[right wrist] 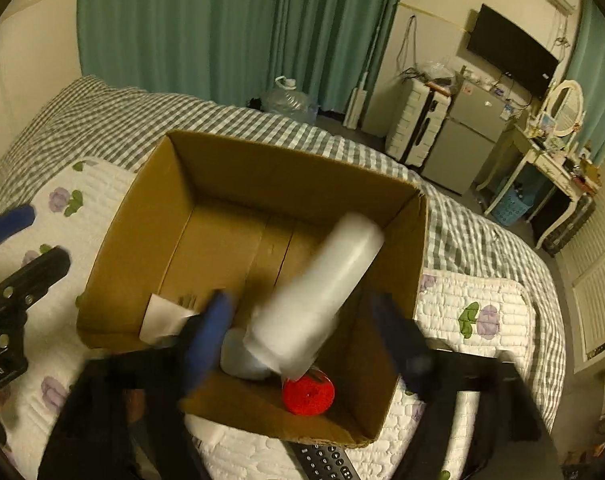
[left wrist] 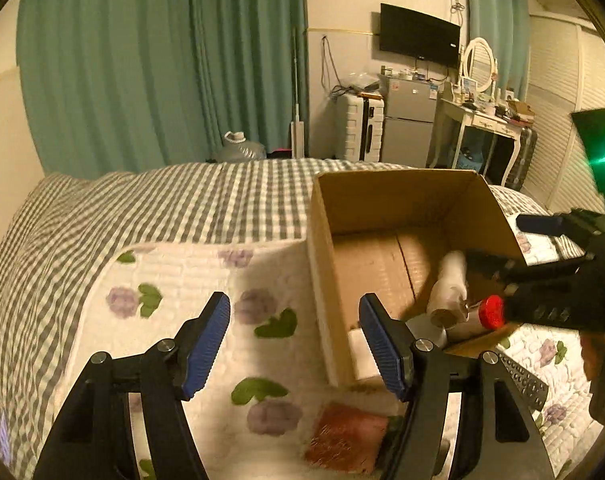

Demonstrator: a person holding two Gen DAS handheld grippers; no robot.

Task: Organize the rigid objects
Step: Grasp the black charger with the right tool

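An open cardboard box sits on the bed. A white cylindrical bottle is blurred and tilted inside the box, between the spread fingers of my right gripper, touching neither. A red-capped bottle and a white object lie at the box's near wall. My left gripper is open and empty, over the quilt beside the box's left wall. A brown square pad lies on the quilt below it.
A black remote control lies on the floral quilt just outside the box's near wall. A white paper sits in the box's left corner. The checked bedspread spreads beyond. Furniture stands against the far wall.
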